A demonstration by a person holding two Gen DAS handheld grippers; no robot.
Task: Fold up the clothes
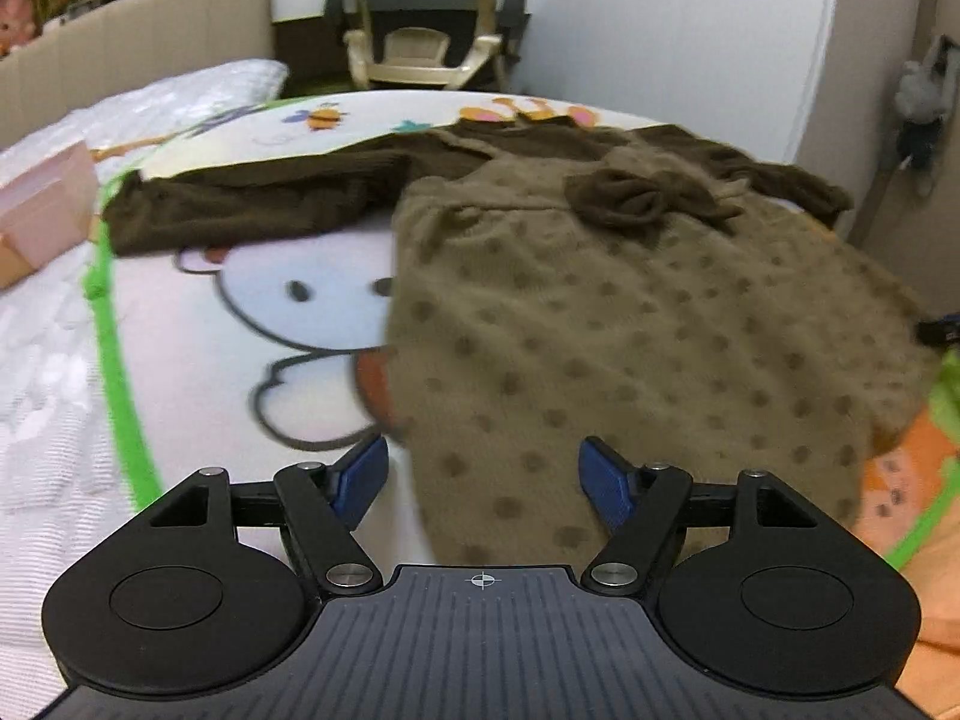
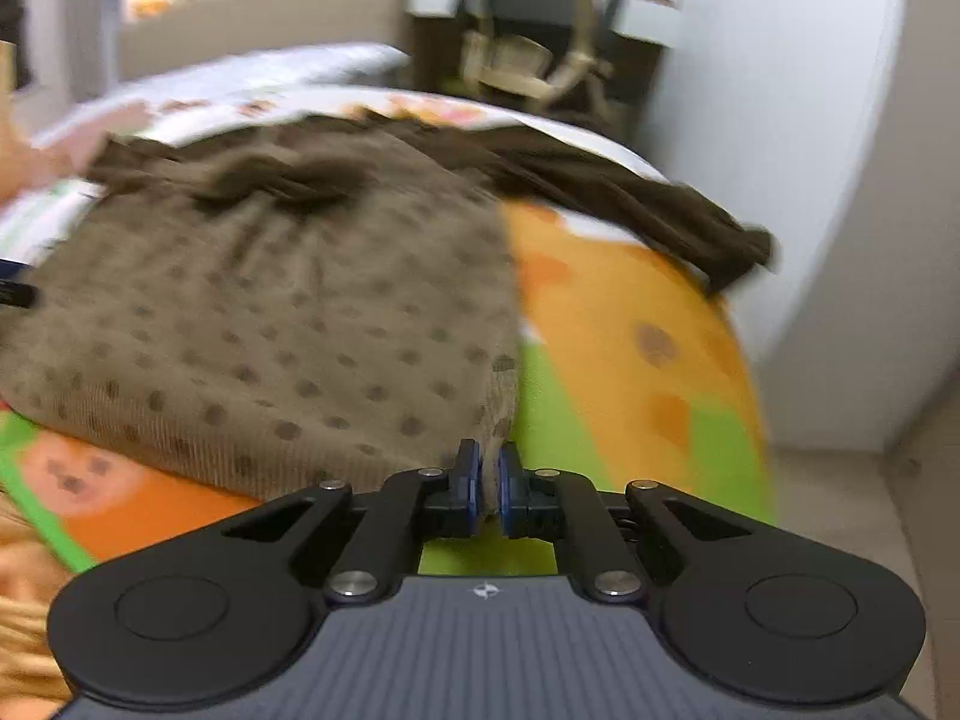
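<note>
A small knit dress (image 1: 630,324) lies flat on the bed: olive skirt with dark dots, dark brown top, sleeves spread to both sides and a brown bow (image 1: 645,195) at the chest. My left gripper (image 1: 483,477) hovers open over the skirt's near left hem, with fabric below its blue pads but not pinched. In the right wrist view the same dress (image 2: 270,324) fills the left half. My right gripper (image 2: 489,480) is shut on the hem corner of the skirt, a fold of olive knit pinched between the pads.
A cartoon-print blanket (image 1: 252,312) covers the bed, with orange and green areas (image 2: 636,360) at the right. A pink box (image 1: 42,210) sits at the left on a white quilt. Beyond the bed stand a beige chair (image 1: 420,54), a headboard and a white wall.
</note>
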